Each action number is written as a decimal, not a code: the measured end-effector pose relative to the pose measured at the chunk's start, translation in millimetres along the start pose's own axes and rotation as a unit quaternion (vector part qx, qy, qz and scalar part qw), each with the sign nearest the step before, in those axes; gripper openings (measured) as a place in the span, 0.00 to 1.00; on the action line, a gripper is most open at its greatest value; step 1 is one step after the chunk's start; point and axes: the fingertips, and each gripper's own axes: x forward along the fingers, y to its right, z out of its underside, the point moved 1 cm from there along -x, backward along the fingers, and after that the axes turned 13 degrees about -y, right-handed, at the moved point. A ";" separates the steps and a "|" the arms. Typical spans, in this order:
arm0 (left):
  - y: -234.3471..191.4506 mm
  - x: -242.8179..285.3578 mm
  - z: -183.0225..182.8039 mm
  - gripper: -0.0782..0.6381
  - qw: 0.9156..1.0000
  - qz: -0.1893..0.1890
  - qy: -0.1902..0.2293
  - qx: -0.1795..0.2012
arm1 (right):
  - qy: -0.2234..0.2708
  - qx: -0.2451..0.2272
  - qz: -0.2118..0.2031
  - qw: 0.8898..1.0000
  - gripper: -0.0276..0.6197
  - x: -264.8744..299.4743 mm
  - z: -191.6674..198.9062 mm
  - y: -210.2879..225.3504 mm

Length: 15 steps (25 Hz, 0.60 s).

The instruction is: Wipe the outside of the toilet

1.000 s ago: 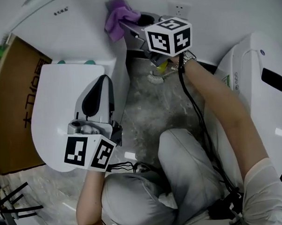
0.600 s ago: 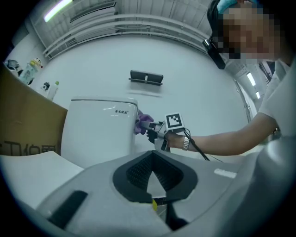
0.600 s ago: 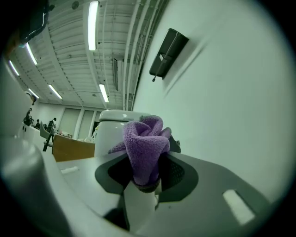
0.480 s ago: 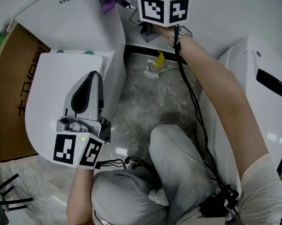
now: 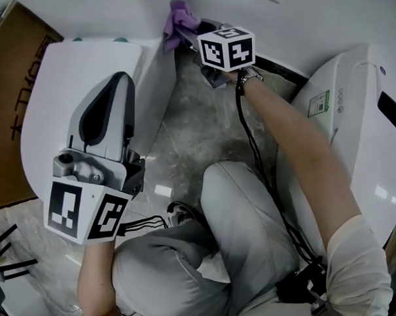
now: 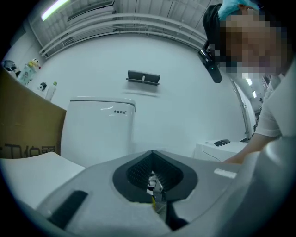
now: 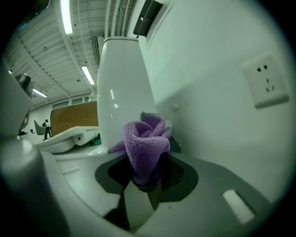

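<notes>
**Item: wiping stroke, cistern flank**

- Change: over the last second the right gripper (image 5: 193, 38) has travelled along the right side of the toilet cistern (image 7: 121, 78), going up past the top edge of the head view and then back. It now sits low in the gap between the cistern and the wall. The left gripper (image 5: 118, 85) has stayed over the closed lid in front of the cistern.
- Meaning for the task: judged a wipe in progress on the cistern's outer side. The lid and the bowl exterior in front of the cistern appear to be left for later.
- Right gripper (image 7: 145, 183): jaws closed tight on a purple microfibre cloth (image 7: 145, 146), pinched at its lower end. The bunched upper part stands clear above the jaw tips.
- Purple microfibre cloth (image 5: 181, 20): just beside the cistern's right flank and apparently against it, though neither view confirms firm contact.
- Left gripper (image 6: 155, 159): jaws drawn together with nothing between them. It faces the cistern front (image 6: 99, 127) from well apart.
- Wall socket (image 7: 268, 85): on the wall to the right of the cistern, above the cloth.
</notes>
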 end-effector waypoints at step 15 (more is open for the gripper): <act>14.7 -96.0 41.8 0.12 0.996 -0.084 0.016 0.021 | 0.019 0.009 -0.005 1.000 0.26 -9.9 60.5 -66.0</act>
